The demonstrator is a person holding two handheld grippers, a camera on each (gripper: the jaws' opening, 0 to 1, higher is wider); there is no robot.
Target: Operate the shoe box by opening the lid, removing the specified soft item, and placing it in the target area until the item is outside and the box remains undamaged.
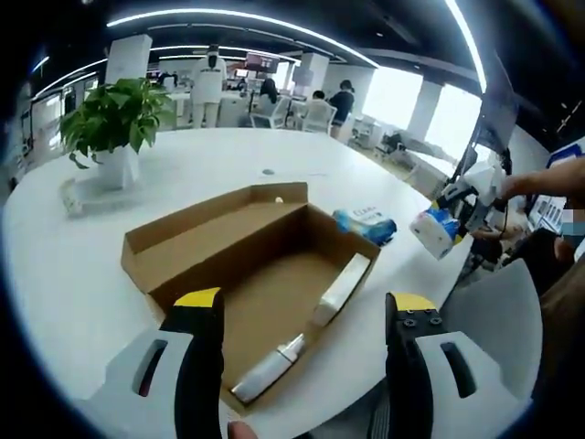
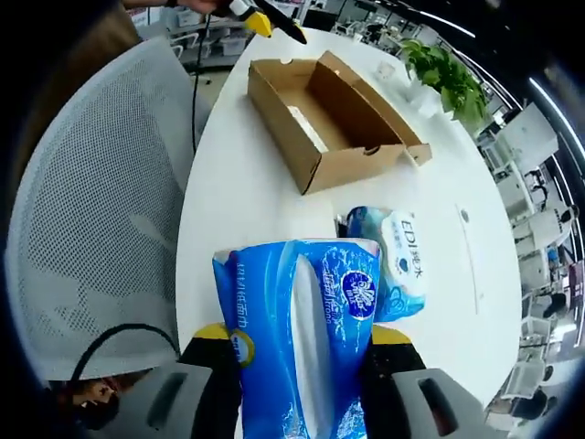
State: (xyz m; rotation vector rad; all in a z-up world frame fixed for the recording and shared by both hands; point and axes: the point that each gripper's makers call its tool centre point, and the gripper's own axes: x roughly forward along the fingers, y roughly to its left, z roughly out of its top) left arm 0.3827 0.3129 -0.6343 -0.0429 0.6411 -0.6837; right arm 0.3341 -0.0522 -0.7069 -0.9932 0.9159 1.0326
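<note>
Office space stretches behind a big white table, with people at desks in the distance. From my left gripper view, a potted plant stands at the far left of the table. Next comes the shoe box, lid folded back and lying flat, the inside open to me; white paper strips lie along its right-hand wall and near corner. My left gripper hovers over the box's near edge with its jaws spread wide and nothing between them. Just right of the box, a blue wet-wipe pack lies on the table. Farther right, off the table edge, my right gripper hangs in the air with a blue-and-white tissue pack in its grasp, beside a grey mesh chair.

From my right gripper view, the chair sits at left. The tissue pack is clamped between my right gripper's yellow-tipped jaws, held clear above the table and well outside the box. The wipe pack rests on the table between them, and the plant stands beyond the box.
</note>
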